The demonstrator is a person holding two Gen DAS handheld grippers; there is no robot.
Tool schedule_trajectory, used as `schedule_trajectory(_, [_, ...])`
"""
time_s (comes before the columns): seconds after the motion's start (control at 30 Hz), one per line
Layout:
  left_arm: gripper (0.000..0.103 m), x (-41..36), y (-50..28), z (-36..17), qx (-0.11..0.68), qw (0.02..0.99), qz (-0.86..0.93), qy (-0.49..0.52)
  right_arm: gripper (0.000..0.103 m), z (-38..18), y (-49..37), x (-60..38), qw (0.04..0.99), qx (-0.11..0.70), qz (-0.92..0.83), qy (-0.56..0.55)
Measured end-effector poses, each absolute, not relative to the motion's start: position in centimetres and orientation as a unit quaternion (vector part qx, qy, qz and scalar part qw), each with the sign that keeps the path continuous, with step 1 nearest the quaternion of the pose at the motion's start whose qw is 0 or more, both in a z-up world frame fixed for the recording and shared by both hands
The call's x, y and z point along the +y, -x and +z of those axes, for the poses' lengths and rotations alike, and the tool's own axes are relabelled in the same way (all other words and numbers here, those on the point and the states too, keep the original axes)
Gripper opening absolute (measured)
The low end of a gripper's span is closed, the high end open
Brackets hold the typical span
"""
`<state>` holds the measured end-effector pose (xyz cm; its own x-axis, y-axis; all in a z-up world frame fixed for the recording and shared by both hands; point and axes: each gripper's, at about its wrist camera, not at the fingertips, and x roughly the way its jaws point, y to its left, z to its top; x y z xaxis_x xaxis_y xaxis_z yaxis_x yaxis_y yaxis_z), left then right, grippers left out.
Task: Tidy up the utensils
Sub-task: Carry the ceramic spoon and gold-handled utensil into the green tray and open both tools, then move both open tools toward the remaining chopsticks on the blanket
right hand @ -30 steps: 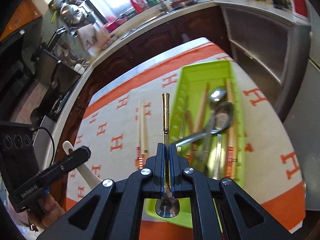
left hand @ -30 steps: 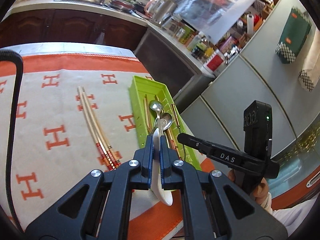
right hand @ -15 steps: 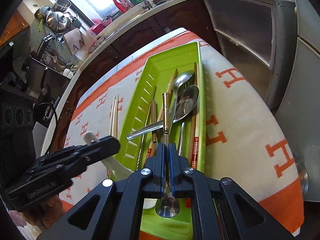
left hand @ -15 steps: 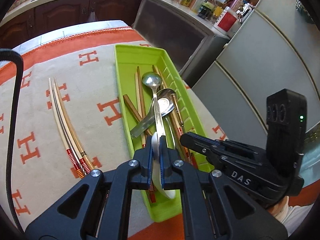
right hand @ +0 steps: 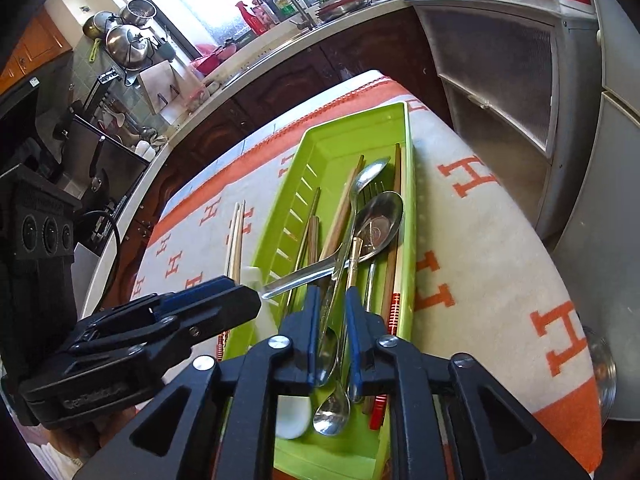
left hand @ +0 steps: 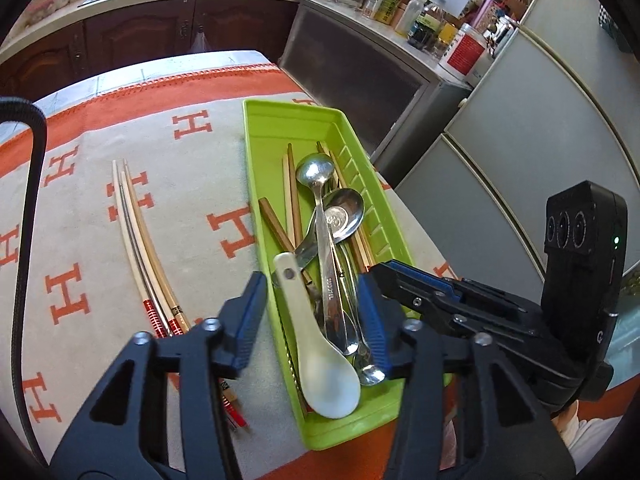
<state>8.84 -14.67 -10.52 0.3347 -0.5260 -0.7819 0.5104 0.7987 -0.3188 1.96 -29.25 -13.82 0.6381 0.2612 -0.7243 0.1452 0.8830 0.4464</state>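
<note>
A green tray (left hand: 280, 128) lies on the orange-and-cream cloth and holds several spoons and chopsticks. My left gripper (left hand: 312, 320) is open above the tray's near end, and the white ceramic spoon (left hand: 316, 344) lies free in the tray between its fingers. My right gripper (right hand: 332, 320) is open a little, and the gold-handled spoon (right hand: 352, 264) lies in the tray between its fingers. The tray also shows in the right wrist view (right hand: 352, 128), and the white spoon's bowl (right hand: 294, 416) lies at its near end.
Loose chopsticks (left hand: 140, 240) lie on the cloth (left hand: 192, 184) left of the tray, seen also in the right wrist view (right hand: 236, 236). A kitchen counter with cabinets (left hand: 160, 32) stands behind the table. A grey cabinet (right hand: 500, 64) and a fridge (left hand: 540, 120) stand to the right.
Both grippers opened over the tray. The left let go of the white spoon and the right let go of the gold-handled spoon; both spoons now lie in the tray.
</note>
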Motion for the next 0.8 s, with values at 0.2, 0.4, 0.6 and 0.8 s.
schedule_trajectory(0.2, [0.047, -13.2, -8.7, -10.4, 0.485, 0.823, -0.295, 0.022, 0.017, -13.8, -2.0, -28.9, 0.875, 0.421, 0.034, -0.237])
schedule_trajectory(0.4, [0.047, -11.4, -8.3, -10.4, 0.485, 0.830, -0.273, 0.032, 0.017, -13.7, -1.5, -28.4, 0.875, 0.423, 0.036, -0.233])
schedule_trajectory(0.6, [0.046, -10.0, -7.5, -10.1, 0.479, 0.840, -0.253, 0.026, 0.017, -13.7, -1.1, -27.4, 0.876, 0.424, 0.044, -0.227])
schedule_trajectory(0.8, [0.047, -8.5, -6.6, -9.6, 0.471, 0.848, -0.243, 0.025, 0.017, -13.0, -0.8, -26.3, 0.879, 0.422, 0.051, -0.216])
